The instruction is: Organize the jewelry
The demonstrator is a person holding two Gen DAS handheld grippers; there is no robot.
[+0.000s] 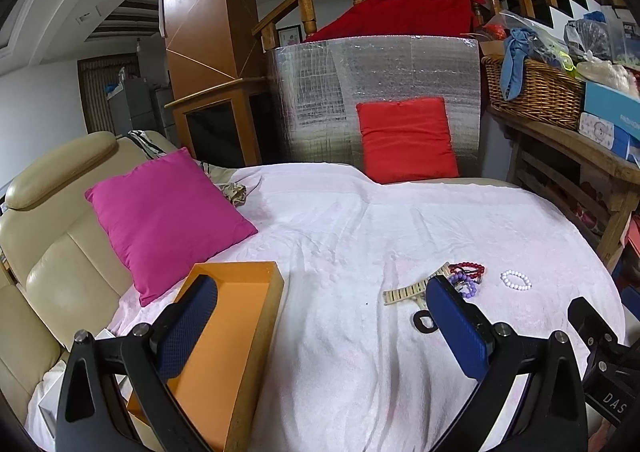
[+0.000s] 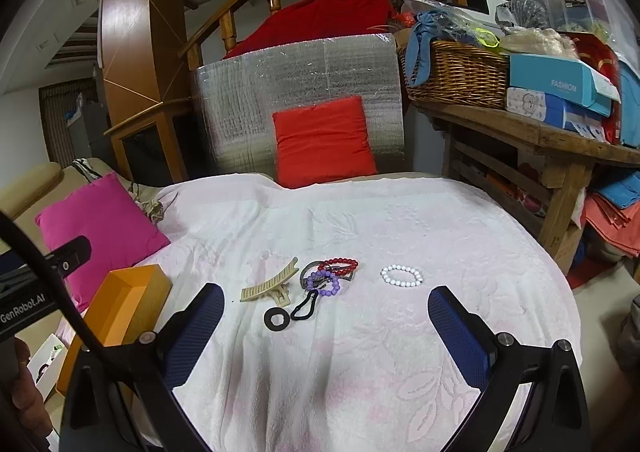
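Both grippers hang spread wide, holding nothing. The white beaded bracelet [image 2: 401, 276] lies alone on the pale pink towel [image 2: 360, 352], just ahead of the right gripper [image 2: 325, 326], so that's probably the nearer one. The open orange cardboard box [image 1: 236, 336] sits by the left gripper [image 1: 320, 326].

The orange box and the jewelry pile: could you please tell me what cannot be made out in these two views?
- Orange box: left wrist view, the left finger covers part of its inside; right wrist view, only a corner shows.
- Purple bracelet: left wrist view, mostly behind the right finger.
- Grey item under the red bracelet: too tangled to identify.
- Black clip: left wrist view, hidden.
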